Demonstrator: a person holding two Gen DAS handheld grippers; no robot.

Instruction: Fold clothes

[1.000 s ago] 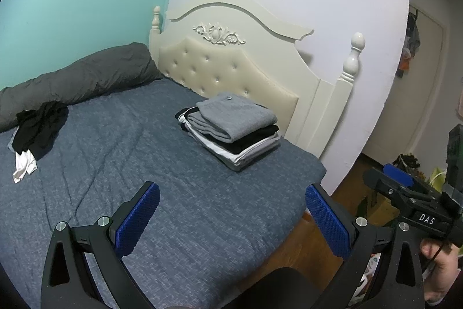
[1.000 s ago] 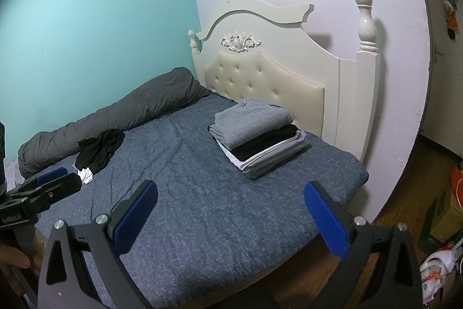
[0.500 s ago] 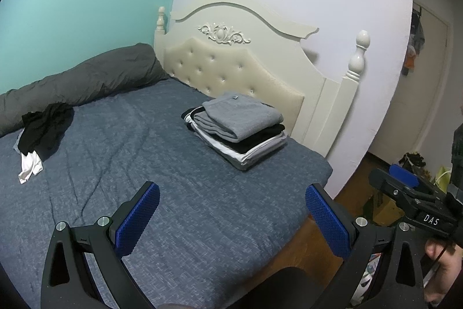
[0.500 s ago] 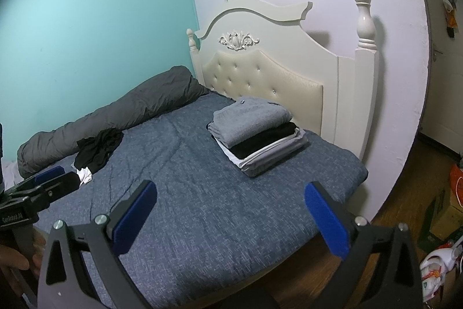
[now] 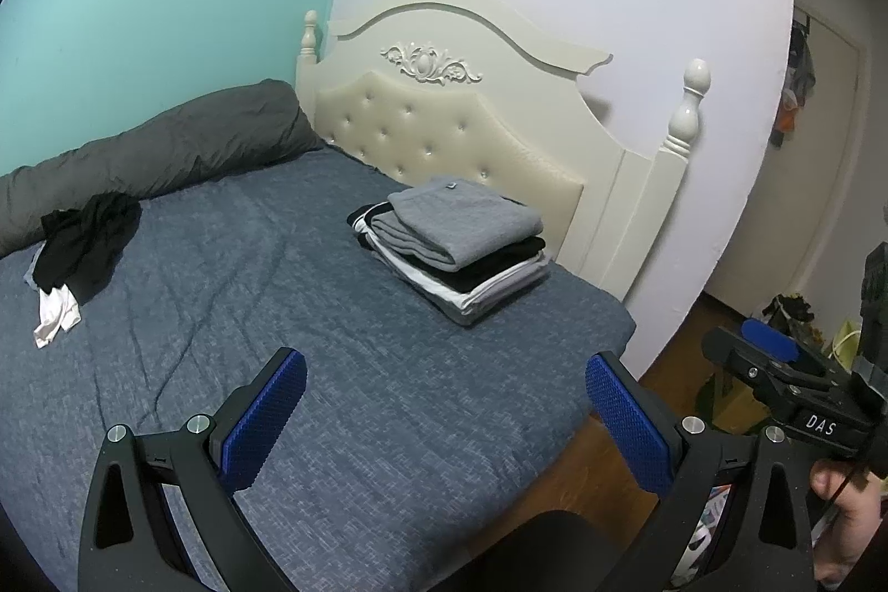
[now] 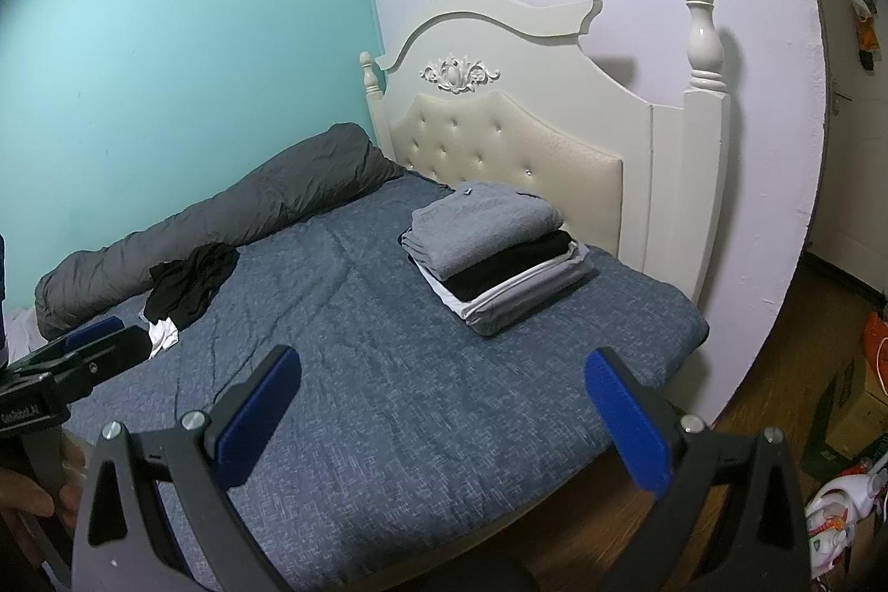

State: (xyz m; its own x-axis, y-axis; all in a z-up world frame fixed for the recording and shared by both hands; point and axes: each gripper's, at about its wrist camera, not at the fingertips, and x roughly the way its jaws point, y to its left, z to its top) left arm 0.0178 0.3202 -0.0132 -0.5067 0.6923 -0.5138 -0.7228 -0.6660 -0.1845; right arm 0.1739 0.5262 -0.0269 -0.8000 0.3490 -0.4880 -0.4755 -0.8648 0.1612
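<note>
Left tool point(image 5: 444, 417): its blue-padded fingers point(image 5: 265, 420) are standing spread wide, gripping nothing, hovering over the near edge of the bed.
Right tool point(image 6: 441, 417): its fingers are likewise gaping wide and empty above the bed's near edge; in the left wrist view its black body is showing at 4 o'clock, with part of a hand point(image 5: 846, 509) wrapping its grip.
Bed point(image 6: 388, 398): a blue-grey heathered cover is lying across it, lightly creased, filling the middle of both views.
Folded stack point(image 6: 494, 253): the finished clothes are sitting piled at 1 o'clock in the right wrist view, near the headboard, a grey garment on top, black beneath it, then white and grey layers touching the cover.
Unfolded clothes point(image 5: 83, 242): a crumpled black garment with a white piece poking out under it is lying at 10 o'clock in the left wrist view, well apart from the stack and just beside the rolled duvet.
Rolled duvet point(image 5: 166, 148): a long dark grey roll is resting along the far side of the bed against the teal wall.
Headboard point(image 6: 510, 148): cream, tufted, with a carved ornament and turned posts, standing at 12 o'clock against the pale wall.
Floor point(image 6: 777, 342): brown wood is showing at 3 o'clock, with boxes and clutter at the right edge.
</note>
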